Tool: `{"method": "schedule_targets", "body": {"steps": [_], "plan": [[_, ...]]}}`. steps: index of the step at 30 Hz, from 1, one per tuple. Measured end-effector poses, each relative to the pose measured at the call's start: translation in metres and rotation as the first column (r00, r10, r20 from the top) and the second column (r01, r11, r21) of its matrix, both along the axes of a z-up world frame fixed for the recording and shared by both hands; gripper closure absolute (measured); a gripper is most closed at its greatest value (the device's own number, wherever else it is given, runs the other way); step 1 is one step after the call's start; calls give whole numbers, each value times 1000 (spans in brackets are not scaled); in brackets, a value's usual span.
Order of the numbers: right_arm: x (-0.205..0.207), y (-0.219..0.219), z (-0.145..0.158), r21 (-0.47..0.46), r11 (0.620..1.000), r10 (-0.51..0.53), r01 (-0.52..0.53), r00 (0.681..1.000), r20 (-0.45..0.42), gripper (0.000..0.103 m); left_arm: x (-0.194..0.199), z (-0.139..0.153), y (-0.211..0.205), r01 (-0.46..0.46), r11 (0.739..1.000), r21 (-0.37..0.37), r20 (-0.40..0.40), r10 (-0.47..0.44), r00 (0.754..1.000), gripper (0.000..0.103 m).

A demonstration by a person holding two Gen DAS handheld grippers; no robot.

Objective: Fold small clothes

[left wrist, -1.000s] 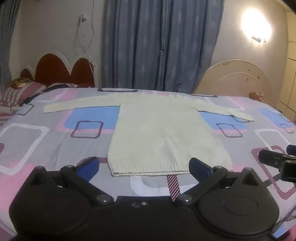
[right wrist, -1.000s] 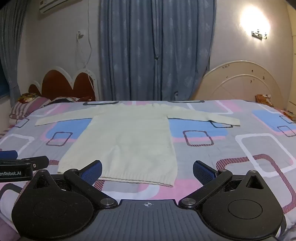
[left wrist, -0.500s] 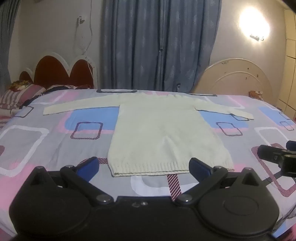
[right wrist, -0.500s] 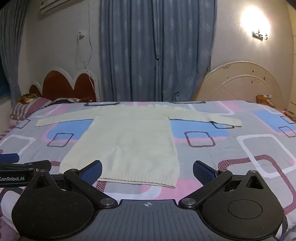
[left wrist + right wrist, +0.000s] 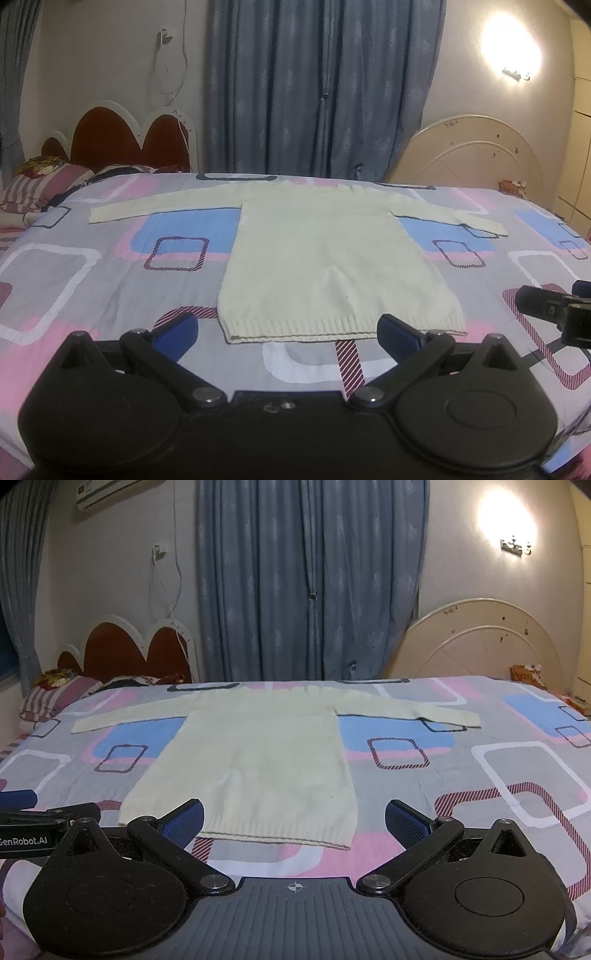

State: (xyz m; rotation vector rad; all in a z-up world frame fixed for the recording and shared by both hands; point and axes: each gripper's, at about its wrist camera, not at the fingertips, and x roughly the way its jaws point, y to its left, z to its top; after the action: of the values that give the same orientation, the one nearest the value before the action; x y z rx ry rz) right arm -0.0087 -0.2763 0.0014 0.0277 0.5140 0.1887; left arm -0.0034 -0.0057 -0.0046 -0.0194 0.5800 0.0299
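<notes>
A cream knit sweater (image 5: 325, 258) (image 5: 258, 760) lies flat on the bed, both sleeves spread sideways and its ribbed hem (image 5: 343, 328) toward me. My left gripper (image 5: 288, 332) hovers open just short of the hem, with nothing between its blue pads. My right gripper (image 5: 293, 821) is open too, over the hem's right corner, and holds nothing. In the left wrist view the right gripper (image 5: 554, 310) pokes in at the right edge. At the left edge of the right wrist view is the left gripper (image 5: 44, 819).
The bed carries a grey sheet (image 5: 92, 295) (image 5: 498, 775) with pink, blue and white squares. Striped pillows (image 5: 33, 184) and a red headboard (image 5: 122, 140) stand far left. Blue curtains (image 5: 306, 583) hang behind. A cream headboard panel (image 5: 480, 638) leans far right.
Both grippers have crept slightly forward and lower toward the hem. The sweater has not moved, and both grippers stay open.
</notes>
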Motion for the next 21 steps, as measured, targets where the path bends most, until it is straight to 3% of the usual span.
{"method": "schedule_targets", "body": {"steps": [21], "plan": [[-1, 0, 2, 6, 1000, -9, 9, 1000, 8, 0, 0, -1, 5, 1, 1000, -3, -2, -1, 1000, 0]]}}
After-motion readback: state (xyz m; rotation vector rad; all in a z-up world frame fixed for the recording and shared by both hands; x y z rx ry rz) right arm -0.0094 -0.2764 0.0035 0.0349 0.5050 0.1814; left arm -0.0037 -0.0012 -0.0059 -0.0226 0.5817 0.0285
